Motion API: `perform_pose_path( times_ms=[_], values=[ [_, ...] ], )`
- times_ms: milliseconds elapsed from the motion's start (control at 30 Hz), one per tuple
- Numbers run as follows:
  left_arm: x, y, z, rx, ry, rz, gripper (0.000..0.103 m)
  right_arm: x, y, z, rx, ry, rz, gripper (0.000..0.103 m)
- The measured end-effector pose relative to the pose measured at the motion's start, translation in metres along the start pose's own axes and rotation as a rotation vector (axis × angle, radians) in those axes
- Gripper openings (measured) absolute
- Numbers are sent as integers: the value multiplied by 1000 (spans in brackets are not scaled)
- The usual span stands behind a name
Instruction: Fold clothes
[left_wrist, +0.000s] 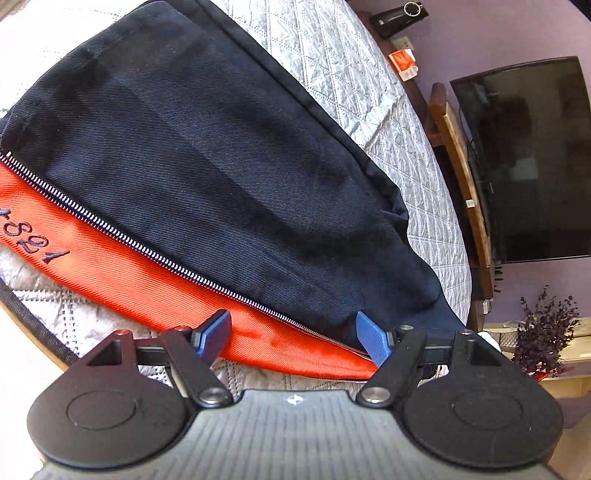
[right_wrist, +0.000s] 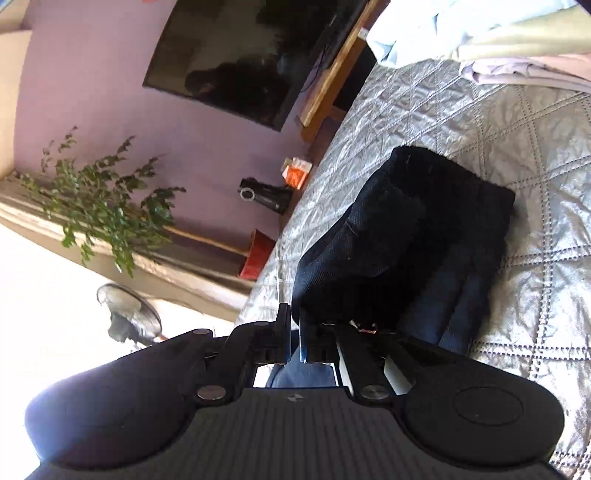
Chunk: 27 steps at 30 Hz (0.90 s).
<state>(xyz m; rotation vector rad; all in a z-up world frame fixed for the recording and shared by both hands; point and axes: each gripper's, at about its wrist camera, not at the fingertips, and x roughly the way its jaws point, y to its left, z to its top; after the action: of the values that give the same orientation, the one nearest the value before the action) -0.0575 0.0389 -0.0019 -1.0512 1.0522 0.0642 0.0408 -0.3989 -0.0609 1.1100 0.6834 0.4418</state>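
Note:
A dark navy jacket (left_wrist: 207, 147) with an orange lining (left_wrist: 110, 273) and a metal zipper (left_wrist: 122, 229) lies on a quilted grey bedspread (left_wrist: 332, 62). My left gripper (left_wrist: 295, 336) is open, its blue fingertips (left_wrist: 373, 338) straddling the orange zipper edge at the jacket's near end. In the right wrist view the jacket (right_wrist: 402, 236) shows as a raised navy fold. My right gripper (right_wrist: 293, 332) is shut on the navy fabric and holds it up over the bedspread (right_wrist: 498, 122).
A black TV (left_wrist: 532, 158) on a wooden stand (left_wrist: 458, 166) stands past the bed's edge against a purple wall. A plant (right_wrist: 99, 206) and a fan (right_wrist: 129, 314) are near the window. Pale folded clothes (right_wrist: 498, 44) lie at the bed's far end.

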Motion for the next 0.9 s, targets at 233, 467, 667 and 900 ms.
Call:
perform_pose_path(
  times_ms=[233, 467, 667, 900],
  values=[
    [1, 6, 3, -9, -16, 17, 71, 24, 3, -21, -49, 246, -149, 22],
    [-5, 20, 11, -33, -52, 10, 70, 29, 3, -38, -52, 392, -149, 53],
    [-4, 21, 16, -35, -60, 8, 70, 41, 9, -45, -65, 373, -161, 51],
    [-8, 23, 13, 0, -63, 12, 69, 55, 17, -53, -104, 336, -231, 35]
  ],
)
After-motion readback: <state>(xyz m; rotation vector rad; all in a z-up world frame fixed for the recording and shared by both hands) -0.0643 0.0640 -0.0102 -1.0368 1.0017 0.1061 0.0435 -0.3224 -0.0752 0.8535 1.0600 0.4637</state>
